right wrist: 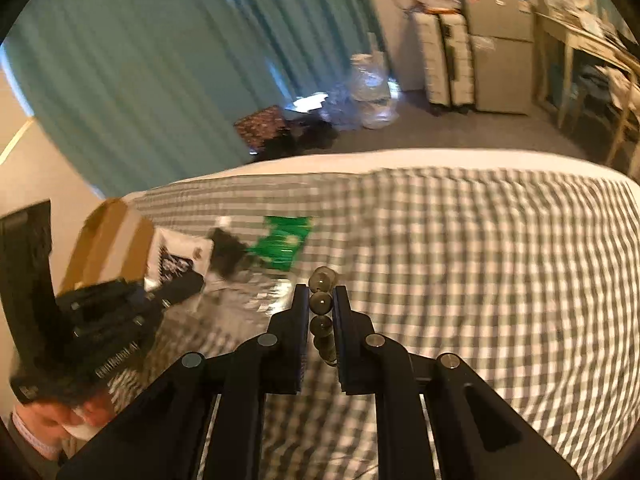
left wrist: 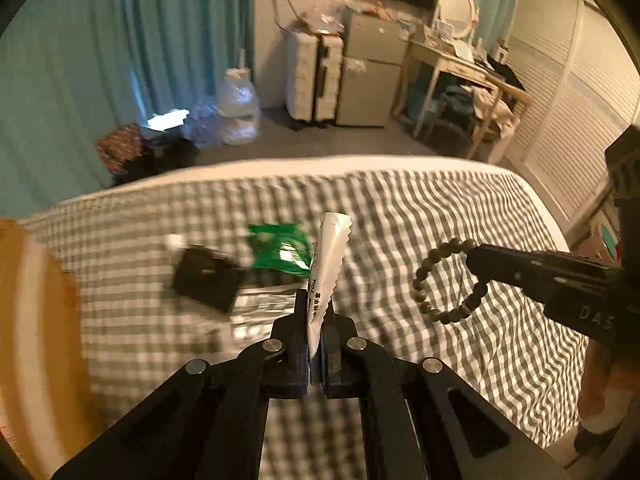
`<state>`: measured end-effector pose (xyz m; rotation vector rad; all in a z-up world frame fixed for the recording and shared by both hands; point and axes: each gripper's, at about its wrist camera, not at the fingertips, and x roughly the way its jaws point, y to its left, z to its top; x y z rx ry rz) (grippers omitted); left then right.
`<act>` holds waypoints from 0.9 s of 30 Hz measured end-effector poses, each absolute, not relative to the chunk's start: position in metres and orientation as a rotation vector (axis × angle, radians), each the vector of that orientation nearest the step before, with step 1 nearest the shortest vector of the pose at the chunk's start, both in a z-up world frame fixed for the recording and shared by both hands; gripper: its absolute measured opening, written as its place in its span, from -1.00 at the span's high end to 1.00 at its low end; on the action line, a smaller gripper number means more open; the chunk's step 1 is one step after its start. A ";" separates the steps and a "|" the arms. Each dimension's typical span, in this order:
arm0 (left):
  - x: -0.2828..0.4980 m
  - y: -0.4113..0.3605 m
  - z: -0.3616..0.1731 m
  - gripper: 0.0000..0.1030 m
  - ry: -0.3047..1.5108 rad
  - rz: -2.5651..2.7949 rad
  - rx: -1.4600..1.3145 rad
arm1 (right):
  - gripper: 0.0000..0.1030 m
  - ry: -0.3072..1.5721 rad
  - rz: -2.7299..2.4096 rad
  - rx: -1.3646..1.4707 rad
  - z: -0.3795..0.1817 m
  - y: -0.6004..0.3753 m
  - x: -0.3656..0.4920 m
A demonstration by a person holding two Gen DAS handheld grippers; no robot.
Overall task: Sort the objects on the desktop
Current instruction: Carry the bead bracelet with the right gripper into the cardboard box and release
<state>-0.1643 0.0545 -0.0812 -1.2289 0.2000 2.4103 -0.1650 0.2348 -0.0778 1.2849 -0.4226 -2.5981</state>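
Note:
My left gripper (left wrist: 315,300) is shut on a white sachet (left wrist: 330,248) with a saw-tooth edge, which stands up between the jaws above the checked bedsheet (left wrist: 420,208). On the sheet beyond it lie a green packet (left wrist: 280,250), a small black box (left wrist: 206,280) and a silver foil pack (left wrist: 260,308). My right gripper (left wrist: 476,256) reaches in from the right, shut on a bracelet of dark round beads (left wrist: 444,284) that hangs in a loop. In the right wrist view the beads (right wrist: 322,304) sit pinched between the jaws of the right gripper (right wrist: 321,296).
A brown cardboard box (right wrist: 108,248) stands at the bed's left edge, with a white patterned packet (right wrist: 180,260) beside it. The left gripper body (right wrist: 120,320) and a hand (right wrist: 80,420) fill the lower left. Beyond the bed are teal curtains, suitcases and a cluttered desk.

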 end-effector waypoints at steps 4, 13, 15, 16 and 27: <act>-0.155 0.008 -0.045 0.95 0.196 2.548 -1.265 | 0.78 -0.340 -2.554 1.216 -0.051 0.201 -0.158; -0.135 -0.132 -0.007 0.94 -0.191 2.805 -1.278 | 0.78 -0.165 -2.412 1.018 0.037 0.078 -0.156; -0.133 -0.153 -0.011 0.94 -0.210 2.857 -1.310 | 0.78 -0.122 -2.383 0.980 0.052 0.043 -0.158; -0.131 -0.163 -0.012 0.94 -0.237 2.870 -1.323 | 0.78 -0.114 -2.367 0.972 0.056 0.030 -0.158; -0.116 -0.270 -0.032 0.93 -0.422 3.079 -1.405 | 0.77 -0.016 -2.175 1.079 0.016 -0.129 -0.185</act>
